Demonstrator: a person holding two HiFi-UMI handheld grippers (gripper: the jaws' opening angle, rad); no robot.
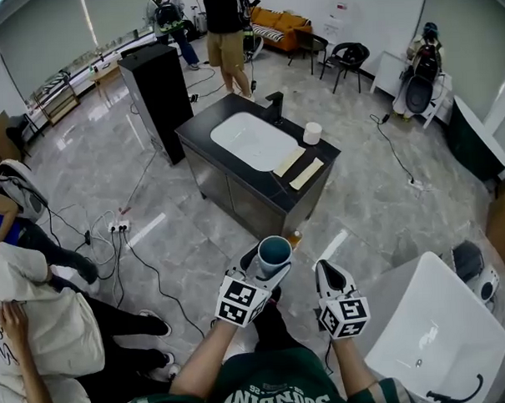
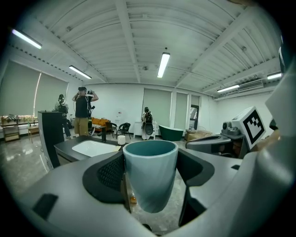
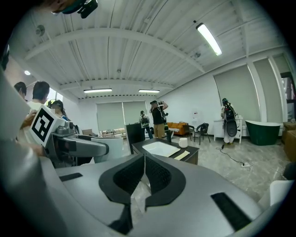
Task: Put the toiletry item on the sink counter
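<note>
The left tongs [image 1: 257, 276] grip an upright teal cup [image 1: 274, 252], and the right tongs [image 3: 144, 178] are closed and empty, both well apart from the counter [image 1: 198, 130].

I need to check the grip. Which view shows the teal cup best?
The left gripper view: the teal cup fills the picture's middle, upright, clamped in the left tool. The head view shows only its rim from above. The right gripper view misses it.

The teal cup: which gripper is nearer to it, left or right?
Left. The left gripper holds the teal cup between its jaws; the right gripper, shut and empty, is apart at the cup's right.
</note>
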